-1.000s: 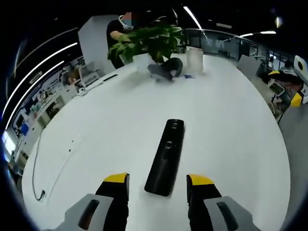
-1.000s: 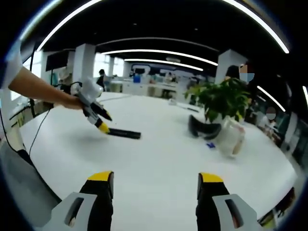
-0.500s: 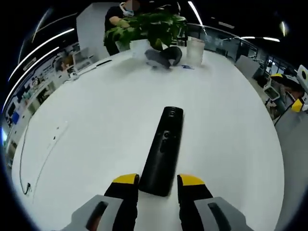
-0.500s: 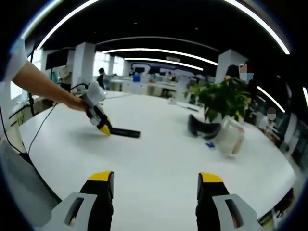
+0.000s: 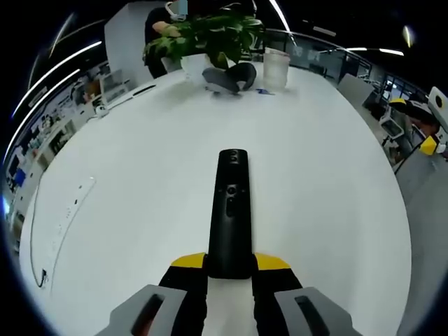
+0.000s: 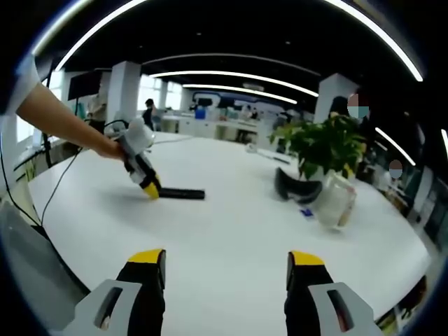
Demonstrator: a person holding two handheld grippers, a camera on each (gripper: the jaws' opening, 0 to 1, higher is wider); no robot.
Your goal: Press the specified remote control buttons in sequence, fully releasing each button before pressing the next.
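Left gripper (image 5: 229,264) is pinching the near end of the remote (image 5: 230,210) on the table (image 5: 126,182); right gripper (image 6: 226,269) hangs wide open, empty.

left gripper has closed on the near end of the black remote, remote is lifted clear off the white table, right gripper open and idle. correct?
One thing is off: the remote is not lifted. In the right gripper view it lies flat on the white table, with the left gripper at its end. The left gripper view shows the jaws shut against the remote's near end. The right gripper is open with nothing between its jaws.
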